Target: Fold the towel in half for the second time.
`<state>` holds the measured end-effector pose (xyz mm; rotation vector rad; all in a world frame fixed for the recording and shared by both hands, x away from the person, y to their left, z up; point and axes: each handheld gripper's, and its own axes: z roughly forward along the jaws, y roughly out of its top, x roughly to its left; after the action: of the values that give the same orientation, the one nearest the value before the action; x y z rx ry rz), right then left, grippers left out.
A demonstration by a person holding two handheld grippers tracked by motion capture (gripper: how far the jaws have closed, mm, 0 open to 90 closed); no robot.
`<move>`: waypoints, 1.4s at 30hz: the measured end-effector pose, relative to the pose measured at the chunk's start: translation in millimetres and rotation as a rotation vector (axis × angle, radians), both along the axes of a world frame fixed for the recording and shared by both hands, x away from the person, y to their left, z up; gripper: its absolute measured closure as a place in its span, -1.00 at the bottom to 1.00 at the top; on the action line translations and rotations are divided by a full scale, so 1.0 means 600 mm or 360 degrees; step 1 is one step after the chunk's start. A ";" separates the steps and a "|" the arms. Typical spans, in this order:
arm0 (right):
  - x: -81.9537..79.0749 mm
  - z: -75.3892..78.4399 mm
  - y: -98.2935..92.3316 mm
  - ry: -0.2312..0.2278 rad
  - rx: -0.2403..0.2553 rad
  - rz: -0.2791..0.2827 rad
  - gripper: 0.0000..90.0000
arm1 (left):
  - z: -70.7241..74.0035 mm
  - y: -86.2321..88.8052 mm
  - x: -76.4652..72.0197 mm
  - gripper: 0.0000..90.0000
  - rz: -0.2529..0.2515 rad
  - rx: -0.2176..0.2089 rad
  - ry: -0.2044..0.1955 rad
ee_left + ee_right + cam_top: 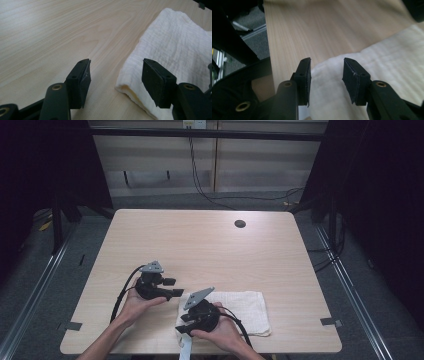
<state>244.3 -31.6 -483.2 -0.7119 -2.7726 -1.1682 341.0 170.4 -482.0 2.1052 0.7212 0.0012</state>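
Both grippers, left (172,287) and right (184,322), hang released at the folded white towel's (247,307) left edge near the table's (200,240) front, seemingly about to pinch it

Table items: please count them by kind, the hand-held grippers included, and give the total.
White folded towel: 1
Hand-held grippers: 2, the left gripper and the right gripper, both with jaws open
Round dark grommet in the table: 1
Total: 4

Black hand-held gripper (172,287) with grey triangular plate, brass screws.
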 end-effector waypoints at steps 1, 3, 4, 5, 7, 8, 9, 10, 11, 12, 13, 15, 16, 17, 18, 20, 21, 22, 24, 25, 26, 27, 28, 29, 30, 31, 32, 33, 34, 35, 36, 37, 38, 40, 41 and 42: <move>-0.003 -0.003 0.003 0.0005 0.0004 0.0006 0.22 | 0.000 0.002 0.000 -0.12 0.0003 -0.0002 0.0000; -0.004 -0.008 0.007 -0.0010 -0.0007 0.0022 0.06 | 0.000 0.005 0.000 -0.13 0.0009 -0.0011 0.0004; -0.006 -0.010 0.007 -0.0006 -0.0002 0.0030 0.00 | 0.000 0.007 -0.001 -0.13 0.0013 -0.0007 0.0007; -0.008 -0.013 0.008 0.0007 0.0007 0.0029 -0.02 | 0.000 0.008 0.000 -0.13 0.0016 -0.0011 0.0013; -0.013 -0.017 0.010 -0.0043 -0.0048 0.0053 -0.10 | -0.001 0.008 0.000 -0.13 0.0018 -0.0007 0.0014; -0.017 -0.018 0.011 -0.0073 -0.0043 0.0067 -0.13 | -0.001 0.008 0.000 -0.13 0.0019 -0.0007 0.0016; -0.020 -0.019 0.011 -0.0090 -0.0063 0.0076 -0.12 | -0.001 0.008 0.000 -0.14 0.0017 -0.0007 0.0016; -0.022 -0.019 0.012 -0.0122 -0.0071 0.0082 -0.12 | -0.001 0.009 -0.001 -0.14 0.0022 -0.0016 0.0007; -0.026 -0.020 0.014 -0.0157 -0.0093 0.0088 -0.11 | 0.000 0.010 -0.002 -0.13 0.0039 -0.0036 -0.0010; -0.030 -0.019 0.017 -0.0181 -0.0116 0.0082 -0.11 | 0.001 0.010 -0.003 -0.14 0.0042 -0.0047 -0.0015; -0.032 -0.019 0.018 -0.0204 -0.0125 0.0083 -0.09 | 0.001 0.011 -0.003 -0.14 0.0035 -0.0053 -0.0009; -0.034 -0.019 0.019 -0.0271 -0.0159 0.0067 0.07 | 0.000 0.012 -0.003 -0.14 0.0028 -0.0052 -0.0003; -0.033 -0.020 0.017 -0.0266 -0.0147 0.0063 0.13 | 0.000 0.012 -0.003 -0.14 0.0028 -0.0055 0.0004; -0.031 -0.020 0.015 -0.0263 -0.0141 0.0062 0.21 | -0.002 0.011 -0.003 -0.14 0.0025 -0.0049 0.0004; -0.028 -0.019 0.013 -0.0266 -0.0141 0.0062 0.28 | -0.002 0.010 -0.003 -0.14 0.0022 -0.0045 0.0008; -0.022 -0.020 0.009 -0.0253 -0.0118 0.0038 0.45 | -0.003 0.005 -0.003 -0.14 0.0015 -0.0041 0.0008; -0.021 -0.020 0.008 -0.0242 -0.0113 0.0023 0.48 | -0.004 0.002 -0.003 -0.14 0.0010 -0.0047 0.0007; -0.020 -0.020 0.008 -0.0247 -0.0121 0.0029 0.50 | -0.006 -0.002 -0.002 -0.14 -0.0004 -0.0041 0.0010; -0.020 -0.019 0.009 -0.0262 -0.0134 0.0027 0.57 | -0.010 -0.009 -0.003 -0.14 -0.0035 -0.0011 0.0020; -0.018 -0.019 0.008 -0.0260 -0.0138 0.0022 0.63 | -0.012 -0.012 -0.004 -0.14 -0.0046 -0.0004 0.0023; -0.017 -0.019 0.007 -0.0251 -0.0126 0.0004 0.70 | -0.012 -0.013 -0.005 -0.13 -0.0047 0.0001 0.0020; -0.013 -0.021 0.004 -0.0236 -0.0105 0.0004 0.74 | -0.012 -0.013 -0.006 -0.13 -0.0045 0.0003 0.0008; -0.011 -0.022 0.001 -0.0221 -0.0088 -0.0012 0.76 | -0.011 -0.013 -0.007 -0.12 -0.0060 -0.0001 0.0004; -0.009 -0.023 -0.002 -0.0209 -0.0067 -0.0016 0.76 | -0.010 -0.012 -0.007 -0.08 -0.0061 -0.0007 0.0005; -0.009 -0.024 -0.002 -0.0196 -0.0059 -0.0019 0.77 | -0.009 -0.012 -0.007 -0.07 -0.0060 -0.0004 0.0000; -0.009 -0.023 -0.002 -0.0198 -0.0067 -0.0025 0.78 | -0.010 -0.011 -0.008 -0.06 -0.0065 -0.0009 0.0003; -0.008 -0.024 -0.002 -0.0199 -0.0060 -0.0022 0.79 | -0.010 -0.010 -0.008 -0.02 -0.0073 -0.0003 0.0005; -0.007 -0.024 -0.003 -0.0171 -0.0051 -0.0036 0.79 | -0.012 -0.009 -0.008 0.00 -0.0090 0.0004 0.0010; -0.006 -0.024 -0.004 -0.0148 -0.0036 -0.0047 0.80 | -0.014 -0.010 -0.009 0.04 -0.0100 0.0008 0.0012; -0.005 -0.024 -0.004 -0.0146 -0.0029 -0.0048 0.80 | -0.015 -0.011 -0.009 0.06 -0.0116 0.0019 0.0014; -0.004 -0.024 -0.004 -0.0146 -0.0037 -0.0041 0.80 | -0.016 -0.013 -0.010 0.10 -0.0126 0.0025 -0.0007; -0.004 -0.023 -0.004 -0.0136 -0.0041 -0.0051 0.80 | -0.016 -0.014 -0.011 0.15 -0.0138 0.0036 -0.0021; -0.004 -0.023 -0.003 -0.0133 -0.0038 -0.0055 0.80 | -0.016 -0.016 -0.011 0.17 -0.0153 0.0027 -0.0011; -0.003 -0.023 -0.003 -0.0131 -0.0043 -0.0051 0.80 | -0.020 -0.020 -0.011 0.23 -0.0178 0.0048 -0.0010; -0.003 -0.023 -0.003 -0.0133 -0.0042 -0.0052 0.80 | -0.023 -0.023 -0.012 0.27 -0.0191 0.0045 -0.0002; -0.004 -0.023 -0.003 -0.0135 -0.0043 -0.0051 0.80 | -0.024 -0.025 -0.012 0.31 -0.0201 0.0064 0.0002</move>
<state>242.2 -33.4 -497.1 -0.7286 -2.8618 -1.1968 333.6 155.4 -496.4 2.1863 0.5926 -0.0556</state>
